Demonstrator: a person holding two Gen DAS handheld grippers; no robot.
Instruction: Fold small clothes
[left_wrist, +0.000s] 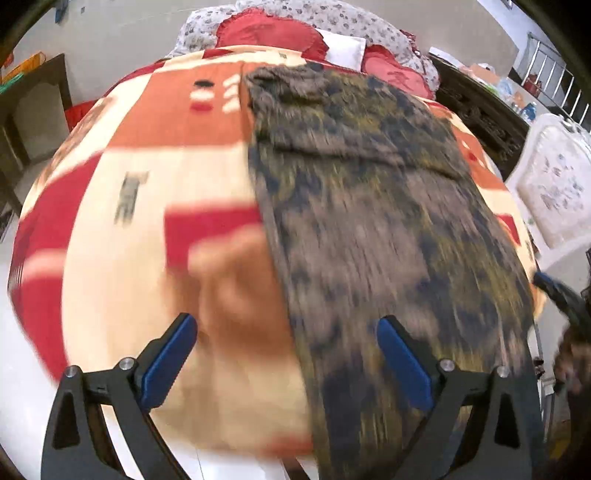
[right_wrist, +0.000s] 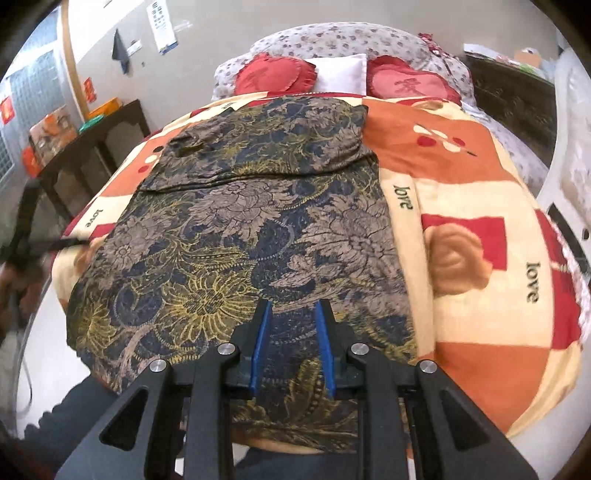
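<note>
I judge the soft, limp floral-patterned brown-and-navy fabric garment (right_wrist: 251, 236) best pinched at its near hem, between my narrowly parted right gripper (right_wrist: 293, 314) fingers; left gripper (left_wrist: 286, 332) spread wide.

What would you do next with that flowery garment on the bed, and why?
Probably lower the right gripper and pinch the near hem of the garment. Its far end is already folded over, the near part lies flat on the blanket, and both grippers, left included, are open and holding nothing.
</note>
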